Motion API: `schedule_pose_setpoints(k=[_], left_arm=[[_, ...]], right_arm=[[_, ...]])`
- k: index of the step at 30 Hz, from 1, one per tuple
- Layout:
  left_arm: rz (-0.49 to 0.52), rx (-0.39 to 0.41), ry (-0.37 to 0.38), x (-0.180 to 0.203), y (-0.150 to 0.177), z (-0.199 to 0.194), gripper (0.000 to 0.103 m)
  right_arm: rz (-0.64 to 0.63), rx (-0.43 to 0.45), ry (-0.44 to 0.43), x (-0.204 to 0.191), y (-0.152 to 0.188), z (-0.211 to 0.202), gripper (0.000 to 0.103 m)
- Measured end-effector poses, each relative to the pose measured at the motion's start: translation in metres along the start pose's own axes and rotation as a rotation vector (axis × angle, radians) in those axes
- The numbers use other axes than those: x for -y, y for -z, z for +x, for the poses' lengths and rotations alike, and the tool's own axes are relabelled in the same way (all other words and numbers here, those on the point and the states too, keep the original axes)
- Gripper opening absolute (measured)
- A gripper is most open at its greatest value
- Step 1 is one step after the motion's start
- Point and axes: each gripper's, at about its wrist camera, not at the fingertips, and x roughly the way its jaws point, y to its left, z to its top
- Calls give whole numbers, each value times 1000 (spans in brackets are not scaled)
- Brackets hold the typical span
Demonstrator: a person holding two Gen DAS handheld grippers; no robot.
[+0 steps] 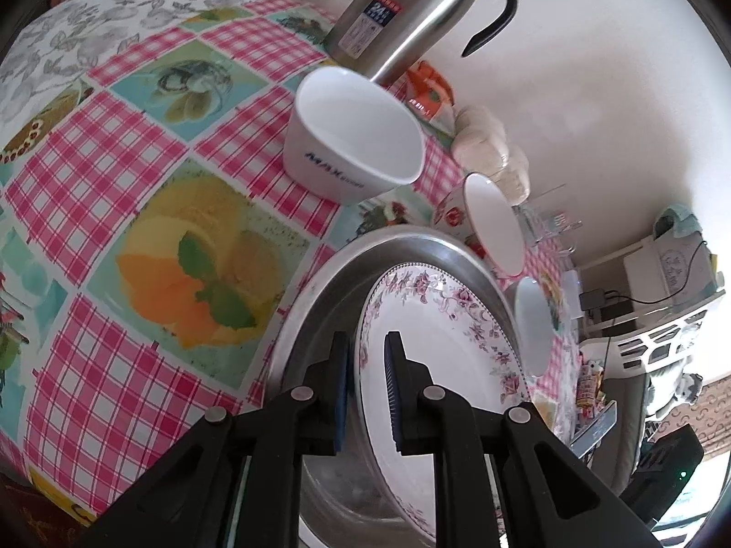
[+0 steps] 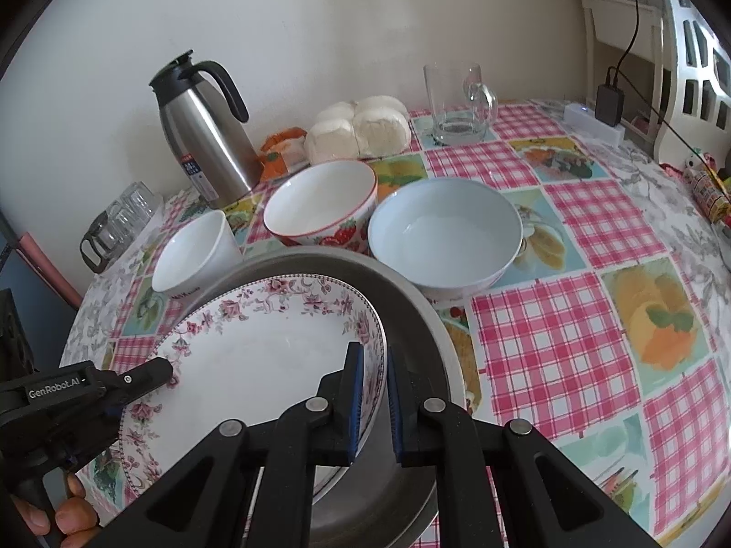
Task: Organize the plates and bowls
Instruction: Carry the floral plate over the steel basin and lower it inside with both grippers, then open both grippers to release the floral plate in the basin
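Over the steel tray (image 2: 425, 319), both grippers are clamped on the floral plate (image 2: 256, 356): left gripper (image 1: 370, 392) and right gripper (image 2: 374, 404) on opposite rims. 3 bowls sit just behind the tray.

A plain cream wall (image 2: 347, 18) is running behind the table (image 2: 594, 210), soft daylight washing over it. White latticed furniture (image 2: 699, 73) is standing past the table's far right corner, a black cable (image 2: 628, 45) hanging down it.
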Motion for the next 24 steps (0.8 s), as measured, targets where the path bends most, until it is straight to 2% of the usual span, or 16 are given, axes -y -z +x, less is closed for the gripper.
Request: schedule_pose_setpoints(k=[7, 14, 24], left_arm=[[-11, -29, -18, -4, 4, 9, 15], [-7, -34, -40, -4, 4, 11, 15], [78, -43, -135, 11, 9, 17, 15]], right_arm=[[-3, -57, 25, 6, 7, 18, 11], [-23, -57, 38, 4, 9, 20, 11], [-106, -47, 115, -6, 11, 20, 14]])
